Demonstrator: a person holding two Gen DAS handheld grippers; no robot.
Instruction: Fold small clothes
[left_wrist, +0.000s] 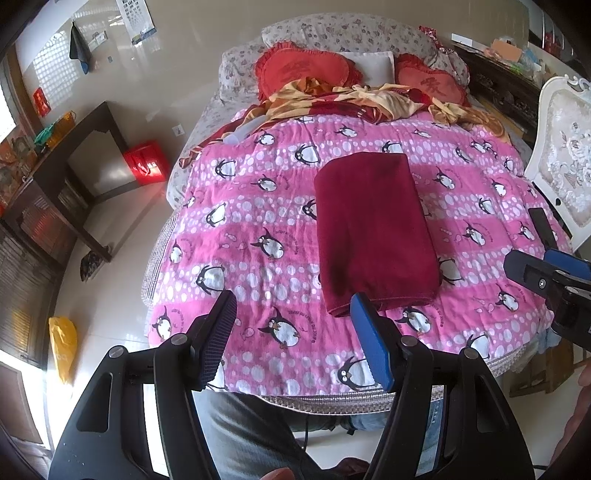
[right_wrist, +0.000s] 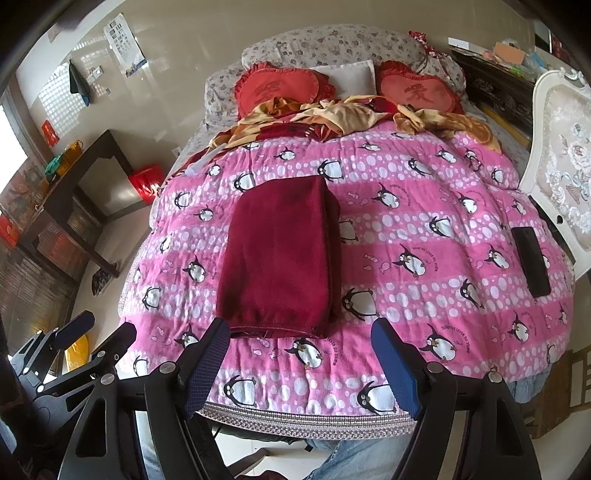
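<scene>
Both grippers idle above the bed (left_wrist: 258, 229), jaws wide, holding nothing.
Left gripper (left_wrist: 295, 343) and right gripper (right_wrist: 299, 365) hover at 6 o'clock of the red garment (right_wrist: 277, 258), which lies folded into a neat oblong; little appears left.

Dark red cloth (left_wrist: 373, 229), folded rectangle, flat mid-quilt.

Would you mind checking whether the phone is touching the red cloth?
Apart. The right wrist view shows the phone near the quilt's right edge, pink quilt between it and the cloth.
</scene>
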